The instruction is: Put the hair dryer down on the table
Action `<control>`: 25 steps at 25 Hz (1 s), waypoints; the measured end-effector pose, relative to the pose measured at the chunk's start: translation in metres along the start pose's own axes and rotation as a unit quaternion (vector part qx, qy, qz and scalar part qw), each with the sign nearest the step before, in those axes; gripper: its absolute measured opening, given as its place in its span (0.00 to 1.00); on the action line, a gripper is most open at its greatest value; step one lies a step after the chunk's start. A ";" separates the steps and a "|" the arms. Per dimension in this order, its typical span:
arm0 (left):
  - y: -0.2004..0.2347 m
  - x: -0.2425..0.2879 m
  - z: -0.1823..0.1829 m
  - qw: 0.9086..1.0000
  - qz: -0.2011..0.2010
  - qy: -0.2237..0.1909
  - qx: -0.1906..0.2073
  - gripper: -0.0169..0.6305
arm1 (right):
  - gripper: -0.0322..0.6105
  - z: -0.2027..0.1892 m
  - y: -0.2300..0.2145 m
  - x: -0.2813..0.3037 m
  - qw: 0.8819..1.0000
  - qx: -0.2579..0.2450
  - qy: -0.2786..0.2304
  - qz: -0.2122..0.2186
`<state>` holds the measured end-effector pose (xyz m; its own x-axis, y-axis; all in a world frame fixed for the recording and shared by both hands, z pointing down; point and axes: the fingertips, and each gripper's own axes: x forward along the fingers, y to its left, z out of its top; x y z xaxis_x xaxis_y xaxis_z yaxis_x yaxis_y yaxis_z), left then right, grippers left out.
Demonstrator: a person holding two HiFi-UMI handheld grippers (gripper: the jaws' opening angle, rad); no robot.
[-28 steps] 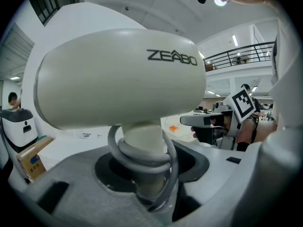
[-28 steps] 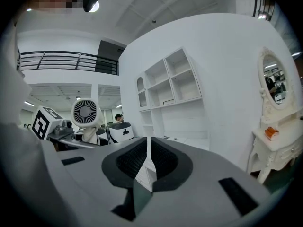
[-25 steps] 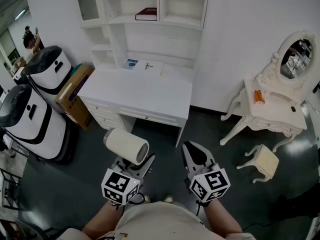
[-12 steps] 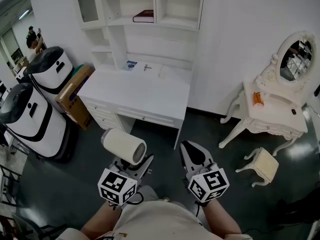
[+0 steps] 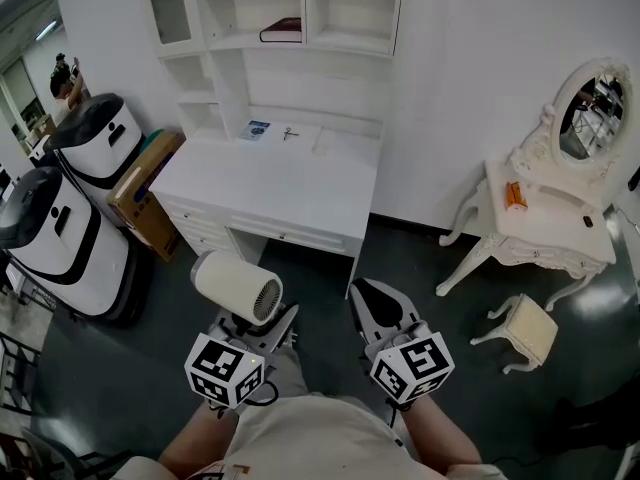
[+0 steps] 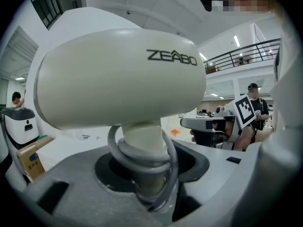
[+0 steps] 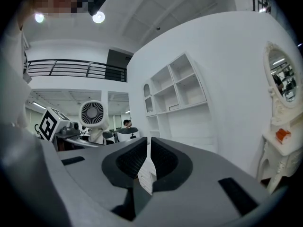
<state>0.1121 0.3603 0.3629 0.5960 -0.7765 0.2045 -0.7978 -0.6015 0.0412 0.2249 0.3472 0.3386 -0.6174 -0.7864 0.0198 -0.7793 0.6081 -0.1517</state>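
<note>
The head view looks from above the person, forward and steeply down. The left gripper (image 5: 262,320) and right gripper (image 5: 374,298) sit near its bottom edge. The desk (image 5: 270,183) and shelves (image 5: 300,8) lie ahead, and the dressing table (image 5: 545,223) is at the right edge.

The left gripper view sits just behind its jaws, about level. It is so close to the hair dryer (image 6: 118,74) that this fills the upper frame; the desk top shows lower left and the right gripper at the right.

The right gripper view looks level along its jaws towards the shelves, with the dressing table at the right and the hair dryer at the left.

All three views share the desk and the hair dryer.
</note>
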 end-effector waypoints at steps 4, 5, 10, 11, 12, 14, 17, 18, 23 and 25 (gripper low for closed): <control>0.013 0.012 -0.004 1.000 -0.001 -0.003 -0.008 0.35 | 0.10 -0.008 -0.007 0.017 1.000 -0.005 0.007 0.002; 0.017 0.017 -0.005 1.000 -0.002 -0.002 -0.010 0.35 | 0.10 -0.010 -0.009 0.023 1.000 -0.003 0.009 0.001; 0.054 0.040 -0.009 1.000 -0.002 0.001 -0.020 0.35 | 0.10 -0.014 -0.026 0.066 1.000 0.003 0.011 0.000; 0.063 0.046 -0.009 1.000 -0.001 0.001 -0.021 0.35 | 0.10 -0.015 -0.030 0.076 1.000 0.004 0.012 0.001; 0.073 0.053 -0.010 1.000 -0.001 0.002 -0.022 0.35 | 0.10 -0.016 -0.034 0.087 1.000 0.005 0.014 0.003; 0.094 0.066 -0.010 1.000 -0.001 0.003 -0.023 0.35 | 0.10 -0.020 -0.042 0.111 1.000 0.007 0.020 0.005; 0.131 0.088 -0.010 1.000 -0.001 0.009 -0.021 0.35 | 0.09 -0.024 -0.053 0.150 1.000 0.009 0.025 0.003; 0.143 0.095 -0.009 1.000 -0.002 0.011 -0.022 0.35 | 0.09 -0.025 -0.057 0.163 1.000 0.010 0.026 0.002; 0.209 0.136 0.000 0.999 -0.014 0.019 -0.028 0.35 | 0.09 -0.020 -0.078 0.236 0.999 0.011 0.033 -0.003; 0.236 0.154 0.004 0.999 -0.020 0.025 -0.029 0.35 | 0.09 -0.019 -0.087 0.265 0.999 0.016 0.037 -0.009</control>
<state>0.0160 0.0985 0.4001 0.6230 -0.7414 0.2495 -0.7786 -0.6183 0.1069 0.1270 0.0876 0.3757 -0.6099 -0.7867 0.0952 -0.7877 0.5887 -0.1817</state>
